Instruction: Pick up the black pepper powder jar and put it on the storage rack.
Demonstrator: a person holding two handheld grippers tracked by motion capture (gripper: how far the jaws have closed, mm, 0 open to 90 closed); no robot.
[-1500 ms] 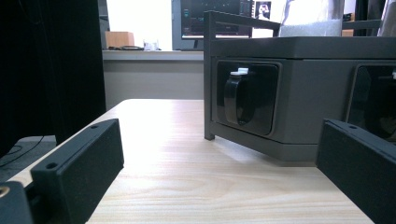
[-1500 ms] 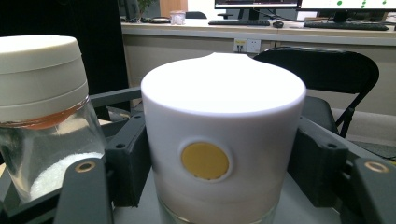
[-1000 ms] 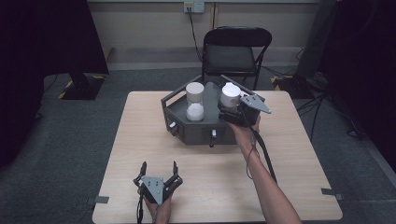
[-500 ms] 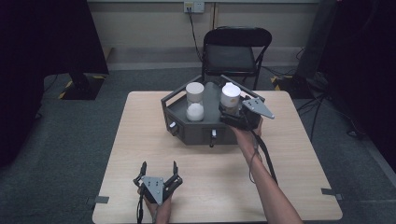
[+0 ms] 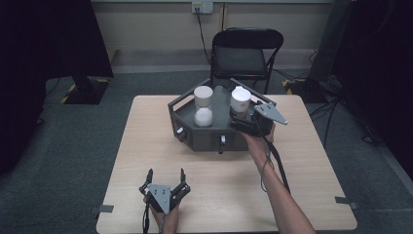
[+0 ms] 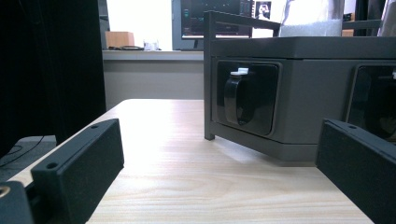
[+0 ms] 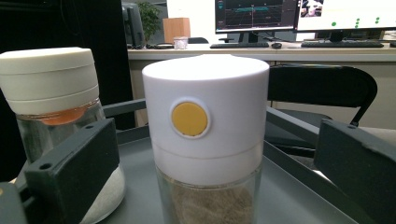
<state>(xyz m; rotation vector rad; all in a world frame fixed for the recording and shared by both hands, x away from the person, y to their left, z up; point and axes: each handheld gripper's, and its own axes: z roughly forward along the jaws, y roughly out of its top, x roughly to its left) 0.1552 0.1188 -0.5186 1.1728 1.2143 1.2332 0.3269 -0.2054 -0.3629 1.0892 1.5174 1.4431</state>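
High view: nearest the camera, the left gripper [image 5: 164,181] rested on the wooden table [image 5: 146,141] well in front of the dark grey tray [image 5: 182,117], held by the person's left hand [image 5: 163,217]. Its jaws were spread wide, with nothing between them. In the left gripper view those jaws framed bare tabletop, and beyond it the tray's front wall [image 6: 303,93] with a black latch handle [image 6: 239,100] set in a recess.

Farther off, the right gripper [image 5: 242,118] was held at the tray's right front corner, above its rim, the forearm [image 5: 272,185] reaching in from the near edge of the table. The grey three-cornered plate [image 5: 272,114] topped it, pointing away from the tray to the right.

Right gripper view: the jaws stood wide apart, one on each side of the white-capped jar [image 7: 205,140], not touching it. The jar stood upright on the tray floor, right side of the tray; cap white with a round yellow button [image 7: 189,119] facing the gripper; brownish granular fill visible through the glass below.

To the left of it on the same tray stood a second jar [image 7: 56,116], cream lid, orange ring under the lid, white contents. The two jars were apart.

Behind the tray, past the table's far edge, stood a black folding chair [image 5: 242,53].
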